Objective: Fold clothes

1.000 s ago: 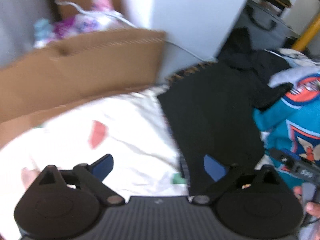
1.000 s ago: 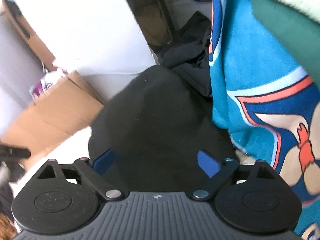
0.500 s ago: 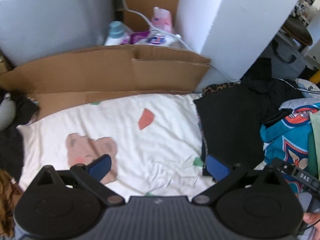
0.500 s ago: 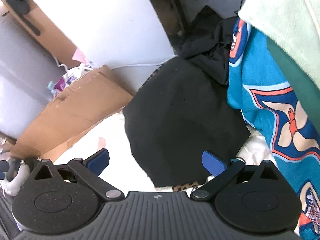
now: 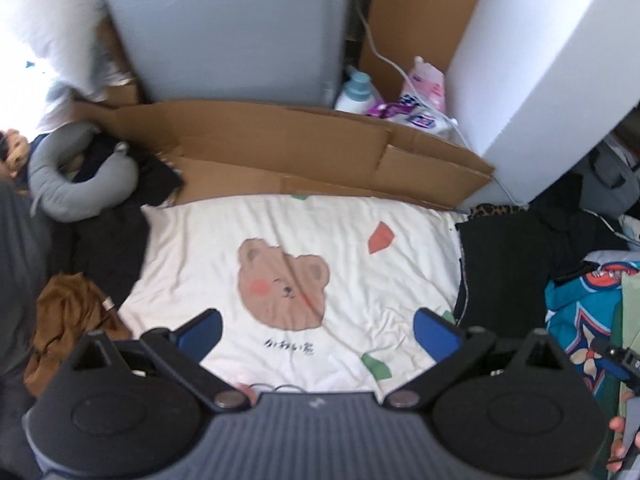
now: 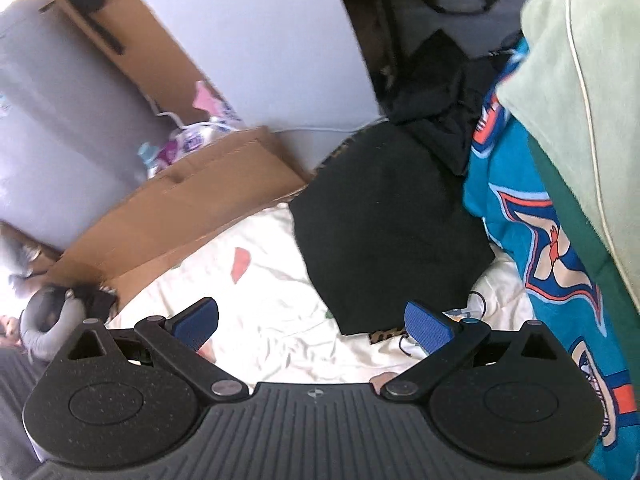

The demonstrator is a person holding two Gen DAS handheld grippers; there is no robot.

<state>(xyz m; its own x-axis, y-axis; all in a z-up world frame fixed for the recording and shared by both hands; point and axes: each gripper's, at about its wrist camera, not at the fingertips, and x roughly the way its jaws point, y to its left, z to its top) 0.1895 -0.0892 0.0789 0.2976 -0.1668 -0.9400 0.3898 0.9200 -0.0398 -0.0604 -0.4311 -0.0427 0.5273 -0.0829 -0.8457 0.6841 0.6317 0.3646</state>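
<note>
A folded black garment (image 6: 392, 236) lies flat on the right part of a white bear-print sheet (image 5: 288, 240), also seen as the black garment (image 5: 504, 264) in the left wrist view. A teal printed garment (image 6: 520, 208) and a pale green cloth (image 6: 580, 80) lie to its right. My left gripper (image 5: 318, 330) hangs open high over the sheet's bear print, nothing between its blue pads. My right gripper (image 6: 312, 326) is open too, above the sheet near the black garment's near edge, holding nothing.
Flattened cardboard (image 5: 320, 160) stands along the sheet's far edge before a grey panel (image 5: 224, 28) and white wall. Bottles and packets (image 5: 400, 96) sit behind it. A grey neck pillow (image 5: 80, 184), dark clothes and a brown garment (image 5: 68, 320) lie left. More black clothing (image 6: 440, 92) is heaped far right.
Both grippers rose away from the black garment. The left one swung left over the sheet, so the bear print came into view. The right one pulled back, showing the whole garment.
</note>
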